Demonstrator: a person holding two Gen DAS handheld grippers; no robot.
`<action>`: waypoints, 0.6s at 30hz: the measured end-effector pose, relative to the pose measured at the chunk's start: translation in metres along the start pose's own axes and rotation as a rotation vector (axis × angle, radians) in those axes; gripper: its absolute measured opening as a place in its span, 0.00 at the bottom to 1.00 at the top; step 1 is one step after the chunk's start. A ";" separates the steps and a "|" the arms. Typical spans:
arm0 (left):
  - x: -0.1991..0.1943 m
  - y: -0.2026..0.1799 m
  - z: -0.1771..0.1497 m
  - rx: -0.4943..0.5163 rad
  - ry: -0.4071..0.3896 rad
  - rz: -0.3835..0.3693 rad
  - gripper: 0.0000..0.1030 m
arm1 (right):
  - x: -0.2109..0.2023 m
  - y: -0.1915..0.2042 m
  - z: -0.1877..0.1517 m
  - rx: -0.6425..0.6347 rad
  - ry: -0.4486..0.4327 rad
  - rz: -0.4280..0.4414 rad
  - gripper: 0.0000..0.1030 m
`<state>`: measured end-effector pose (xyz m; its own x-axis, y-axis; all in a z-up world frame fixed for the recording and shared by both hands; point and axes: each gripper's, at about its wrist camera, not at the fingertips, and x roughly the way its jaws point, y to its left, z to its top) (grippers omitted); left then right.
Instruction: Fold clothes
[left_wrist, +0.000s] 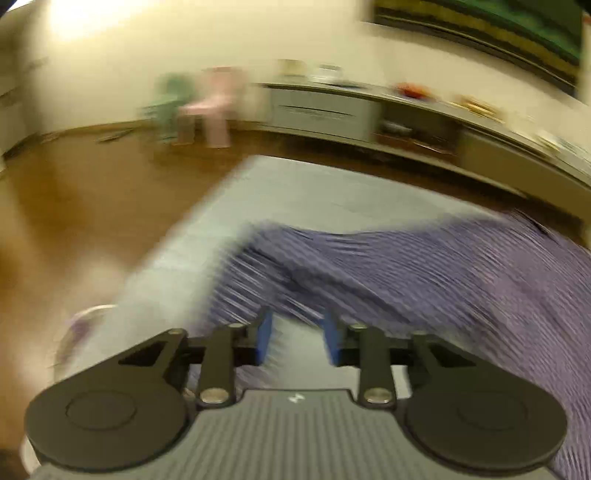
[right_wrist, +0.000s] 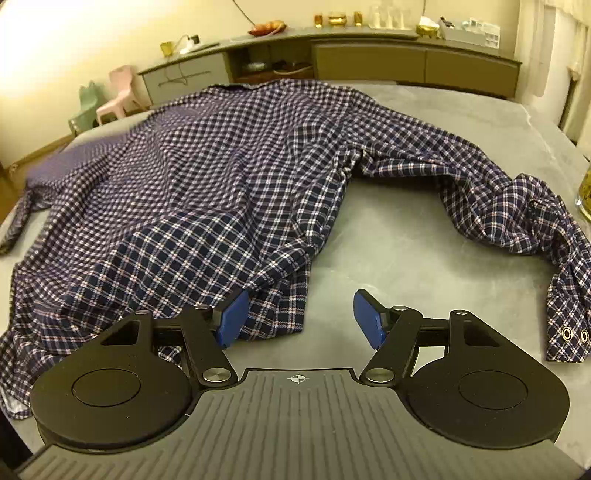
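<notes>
Plaid shirt (left_wrist: 424, 273) is smeared by blur in the left wrist view, spread on the grey table (left_wrist: 295, 192) ahead of the left gripper (left_wrist: 297, 339), whose jaws are parted and empty. In the right wrist view the shirt (right_wrist: 207, 177) is seen sharply, its left edge cut off, and the right gripper (right_wrist: 299, 319) is spread wide, holding nothing, at the hem.

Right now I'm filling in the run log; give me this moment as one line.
task: fold clothes | plaid shirt: spread unfolded on grey surface | left gripper: open, view blurred | right gripper: open at shirt's hem | fold: not begun

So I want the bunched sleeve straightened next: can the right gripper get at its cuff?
Probably yes. The right gripper is open and empty, and only bare grey table lies between it and the cuff to its right.
</notes>
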<state>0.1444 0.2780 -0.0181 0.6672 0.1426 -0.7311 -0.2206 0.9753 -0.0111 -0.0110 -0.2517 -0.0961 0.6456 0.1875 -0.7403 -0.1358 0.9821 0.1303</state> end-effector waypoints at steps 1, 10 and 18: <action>-0.005 -0.013 -0.014 0.048 0.017 -0.084 0.51 | -0.001 -0.001 0.000 0.004 -0.005 0.001 0.61; -0.034 -0.124 -0.139 0.428 0.147 -0.357 0.73 | 0.018 0.007 0.003 -0.042 0.011 0.055 0.64; -0.032 -0.064 -0.114 0.245 0.073 -0.211 0.01 | -0.108 -0.024 0.000 0.225 -0.178 0.373 0.00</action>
<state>0.0562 0.1921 -0.0714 0.6250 -0.0705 -0.7775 0.1001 0.9949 -0.0097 -0.0772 -0.2958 -0.0196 0.7053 0.5088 -0.4936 -0.2297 0.8228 0.5198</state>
